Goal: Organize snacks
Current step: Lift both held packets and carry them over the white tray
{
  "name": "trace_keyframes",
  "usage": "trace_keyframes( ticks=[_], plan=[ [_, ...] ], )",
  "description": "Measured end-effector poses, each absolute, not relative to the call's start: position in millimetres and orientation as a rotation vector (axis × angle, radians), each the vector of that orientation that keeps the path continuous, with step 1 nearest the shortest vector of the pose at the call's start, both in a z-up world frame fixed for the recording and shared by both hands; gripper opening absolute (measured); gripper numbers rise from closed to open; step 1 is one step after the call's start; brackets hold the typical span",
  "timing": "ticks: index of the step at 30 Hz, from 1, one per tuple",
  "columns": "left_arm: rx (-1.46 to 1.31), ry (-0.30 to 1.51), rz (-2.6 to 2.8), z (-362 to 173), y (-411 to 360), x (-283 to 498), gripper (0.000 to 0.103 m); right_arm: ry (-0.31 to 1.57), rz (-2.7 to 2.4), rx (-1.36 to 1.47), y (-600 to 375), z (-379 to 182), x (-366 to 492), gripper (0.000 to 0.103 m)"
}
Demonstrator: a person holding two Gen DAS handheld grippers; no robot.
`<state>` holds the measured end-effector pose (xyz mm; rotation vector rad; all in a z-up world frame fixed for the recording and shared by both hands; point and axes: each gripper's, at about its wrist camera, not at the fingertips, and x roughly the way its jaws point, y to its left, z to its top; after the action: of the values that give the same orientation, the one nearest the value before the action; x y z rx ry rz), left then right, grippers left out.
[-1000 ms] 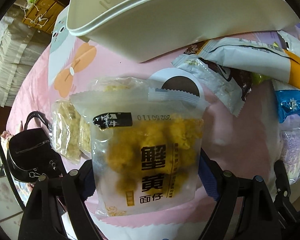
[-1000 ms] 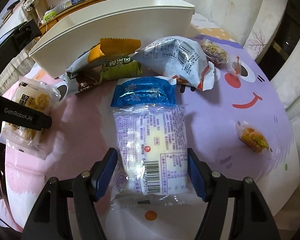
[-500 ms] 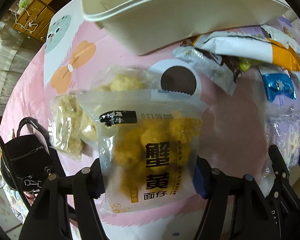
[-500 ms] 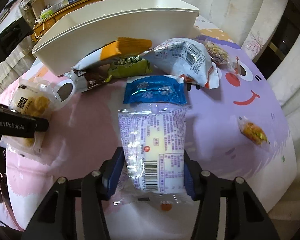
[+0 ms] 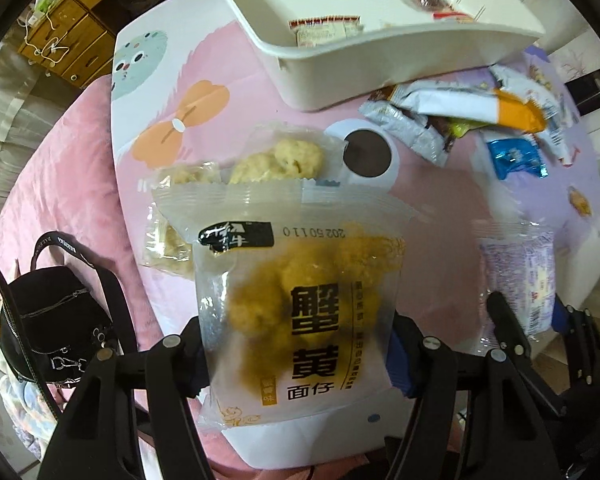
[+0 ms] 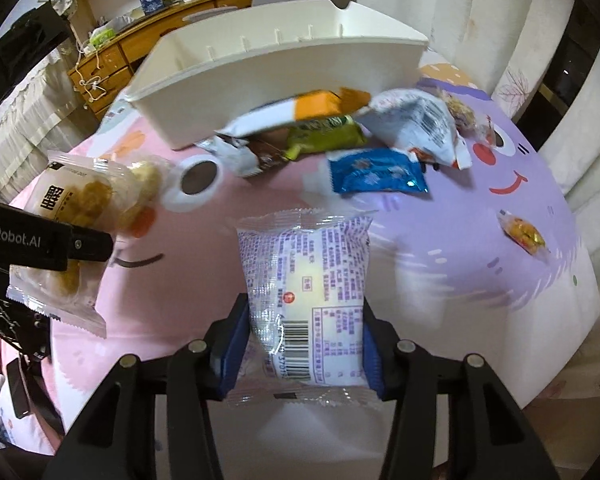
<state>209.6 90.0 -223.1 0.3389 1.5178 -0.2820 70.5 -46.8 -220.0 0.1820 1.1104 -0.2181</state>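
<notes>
My left gripper (image 5: 296, 356) is shut on a clear packet of yellow snack balls (image 5: 300, 304) and holds it above the table; the packet also shows in the right wrist view (image 6: 76, 204). My right gripper (image 6: 300, 352) is shut on a clear purple-printed bun packet (image 6: 304, 280), lifted off the table; it also shows in the left wrist view (image 5: 518, 268). The white storage bin (image 6: 284, 76) stands at the far side, with a few small packets inside (image 5: 324, 28).
Loose snacks lie in front of the bin: an orange-and-white bag (image 6: 300, 112), a green packet (image 6: 324, 136), a blue packet (image 6: 376, 172), a white bag (image 6: 416, 124), a small sweet (image 6: 522, 234). Pale snack packets (image 5: 276, 156) lie left. A black handbag (image 5: 52, 320) sits beside the table.
Both grippers have risen with their packets. The right gripper closed on the bun packet and lifted it. The bin's inside has come into the left wrist view.
</notes>
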Motion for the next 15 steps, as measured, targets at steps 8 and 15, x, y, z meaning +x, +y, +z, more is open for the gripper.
trace_keyframes(
  ticks=[8,15],
  plan=[
    [0.272,1.443,-0.311,-169.7,99.5,223.8,0.067,1.03,-0.176,0.173,-40.3,-173.6,86.9,0.05],
    [0.213,1.387,-0.31,-130.9,87.7,246.0,0.067,0.95,-0.137,0.167,-54.4,-135.2,119.4,0.05]
  ],
)
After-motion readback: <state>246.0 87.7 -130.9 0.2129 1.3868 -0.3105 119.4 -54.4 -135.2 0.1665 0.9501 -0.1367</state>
